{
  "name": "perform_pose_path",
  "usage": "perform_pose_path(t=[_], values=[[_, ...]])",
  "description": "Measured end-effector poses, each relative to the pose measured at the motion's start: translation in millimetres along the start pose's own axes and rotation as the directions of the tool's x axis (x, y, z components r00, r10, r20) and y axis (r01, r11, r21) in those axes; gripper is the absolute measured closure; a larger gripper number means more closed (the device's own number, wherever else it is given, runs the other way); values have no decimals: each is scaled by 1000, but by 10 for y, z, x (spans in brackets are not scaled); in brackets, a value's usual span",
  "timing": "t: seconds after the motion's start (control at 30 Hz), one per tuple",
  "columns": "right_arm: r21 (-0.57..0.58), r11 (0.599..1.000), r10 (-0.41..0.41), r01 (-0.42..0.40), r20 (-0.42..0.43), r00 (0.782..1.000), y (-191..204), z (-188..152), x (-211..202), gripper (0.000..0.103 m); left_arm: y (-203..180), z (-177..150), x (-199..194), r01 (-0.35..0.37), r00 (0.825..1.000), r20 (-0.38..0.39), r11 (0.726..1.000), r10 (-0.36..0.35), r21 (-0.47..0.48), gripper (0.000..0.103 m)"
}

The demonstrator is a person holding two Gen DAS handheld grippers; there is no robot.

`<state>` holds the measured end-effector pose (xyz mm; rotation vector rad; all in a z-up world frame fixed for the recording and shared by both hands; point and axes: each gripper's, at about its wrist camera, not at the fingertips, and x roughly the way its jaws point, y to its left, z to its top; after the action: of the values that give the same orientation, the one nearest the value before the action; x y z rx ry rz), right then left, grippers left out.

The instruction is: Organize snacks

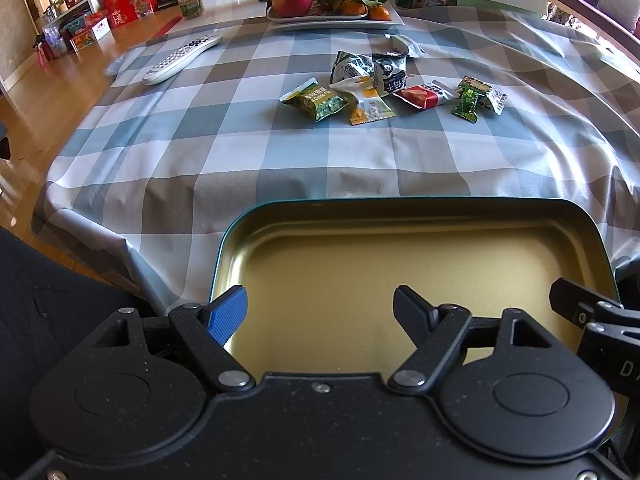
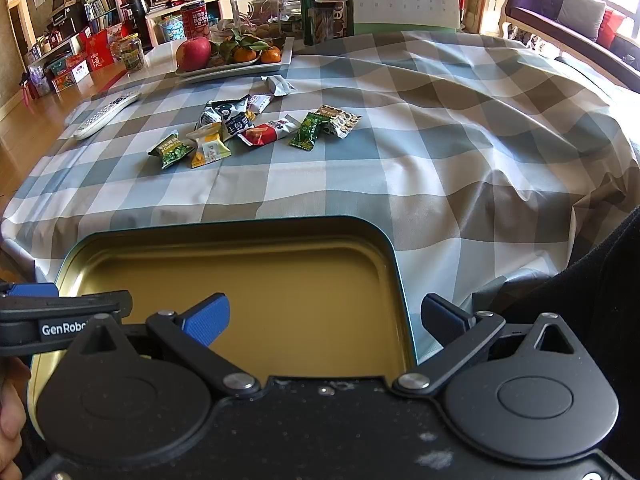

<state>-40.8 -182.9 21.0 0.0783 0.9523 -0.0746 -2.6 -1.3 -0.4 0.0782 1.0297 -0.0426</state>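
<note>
While both tools were held low at the near edge of the worktop, the left gripper and the right gripper were seen with jaws spread wide and nothing between them. An open tin box, gold inside, was placed just under them on the checked cloth. Farther away, near the middle of the cloth, a group of wrapped snacks was scattered, some overlapping. A remote control was laid to the left, and a fruit plate was set behind.
</note>
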Motion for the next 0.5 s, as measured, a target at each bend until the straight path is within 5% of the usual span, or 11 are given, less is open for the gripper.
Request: perform_pose_path(t=[0.5], values=[[-1, 1000, 0, 0, -3, 1000, -7, 8, 12, 0, -8, -3, -2, 0, 1000, -1, 1000, 0, -1, 23]])
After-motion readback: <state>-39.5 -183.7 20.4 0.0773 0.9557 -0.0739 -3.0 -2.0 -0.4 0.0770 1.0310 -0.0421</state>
